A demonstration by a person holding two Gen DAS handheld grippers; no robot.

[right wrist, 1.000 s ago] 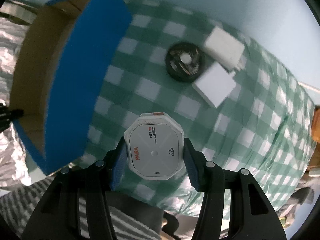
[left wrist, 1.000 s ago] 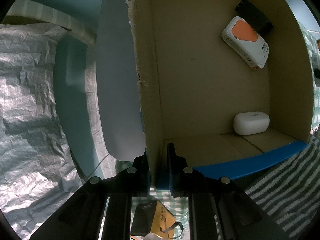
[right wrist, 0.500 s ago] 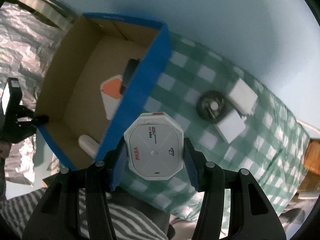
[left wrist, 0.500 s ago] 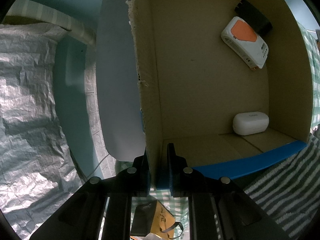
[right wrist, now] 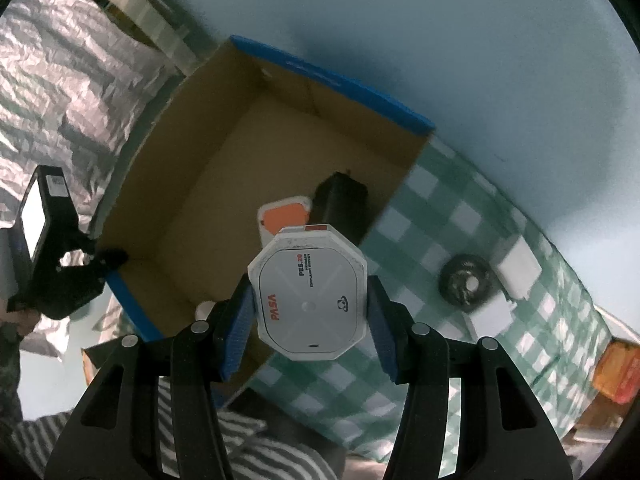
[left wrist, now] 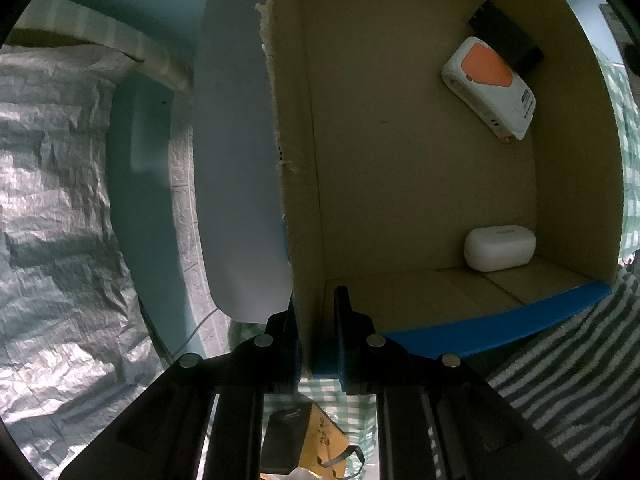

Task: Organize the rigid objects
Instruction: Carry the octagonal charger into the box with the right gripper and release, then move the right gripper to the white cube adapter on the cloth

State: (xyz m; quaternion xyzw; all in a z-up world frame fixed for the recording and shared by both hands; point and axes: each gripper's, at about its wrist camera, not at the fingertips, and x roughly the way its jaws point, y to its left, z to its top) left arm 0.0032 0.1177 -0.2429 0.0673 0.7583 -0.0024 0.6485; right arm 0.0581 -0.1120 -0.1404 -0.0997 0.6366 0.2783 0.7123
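My right gripper [right wrist: 310,316] is shut on a white octagonal box [right wrist: 308,294] with red "PASA" lettering and holds it above the open cardboard box [right wrist: 192,184], near its right wall. My left gripper [left wrist: 314,320] points straight down and is shut on the box's wall [left wrist: 298,184]; it also shows at the box's left corner as the left gripper [right wrist: 112,258]. Inside lie a white and orange device [left wrist: 490,86], a black block [left wrist: 506,40] and a white case [left wrist: 500,248]. The octagonal box hides part of the white and orange device [right wrist: 284,216] in the right wrist view.
On the green checked cloth [right wrist: 420,208] to the right of the box lie a black round disc [right wrist: 466,282] and two white blocks [right wrist: 516,268]. An orange object [right wrist: 618,372] sits at the far right. Crinkled silver foil [left wrist: 52,200] covers the left side.
The right gripper has carried the octagonal box up and leftwards from over the checked cloth to over the cardboard box. The left gripper has stayed clamped on the box wall.
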